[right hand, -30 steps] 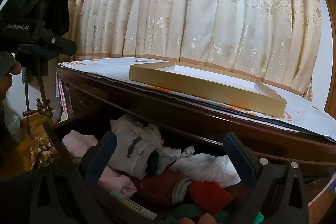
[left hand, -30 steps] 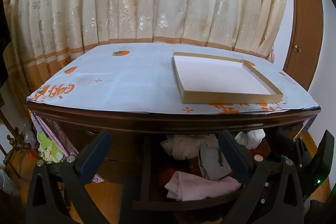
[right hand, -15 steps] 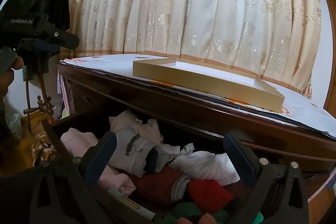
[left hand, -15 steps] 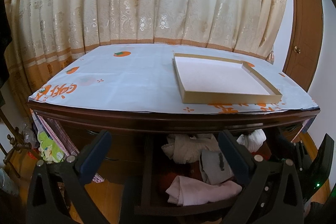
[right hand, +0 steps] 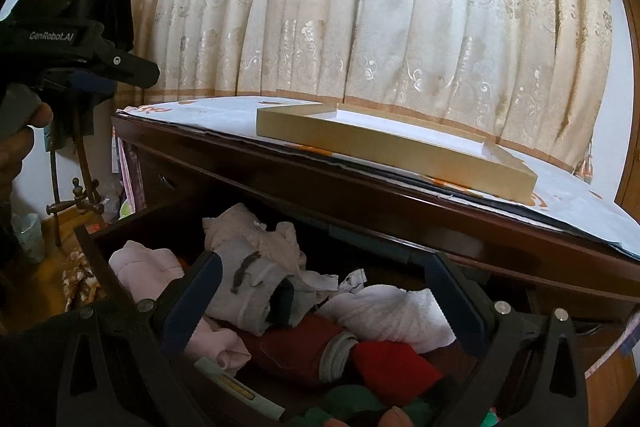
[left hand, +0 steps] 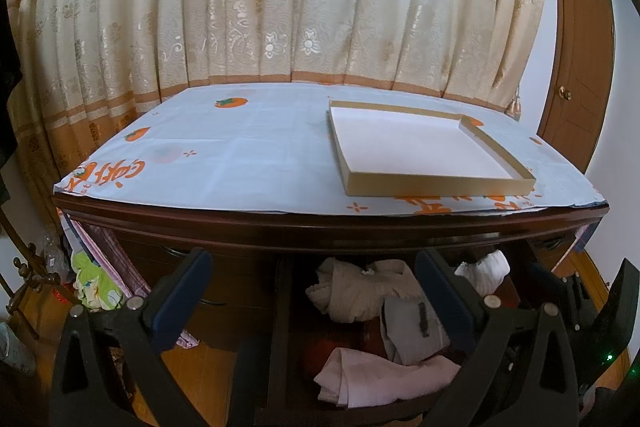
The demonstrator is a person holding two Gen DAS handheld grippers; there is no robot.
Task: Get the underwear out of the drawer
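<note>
Both views lifted slightly; drawer (right hand: pixel 120 247) open. Right tool (right hand: pixel 320 291) released over grey underwear (right hand: pixel 256 287); left tool (left hand: pixel 312 287) released. Risk: snagging neighbouring tangled garments.

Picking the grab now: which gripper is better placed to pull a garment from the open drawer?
Right. The right gripper hangs open low over the drawer, grey garment between its fingers. The left gripper is open too but sits higher and further back, facing the dresser top.
</note>
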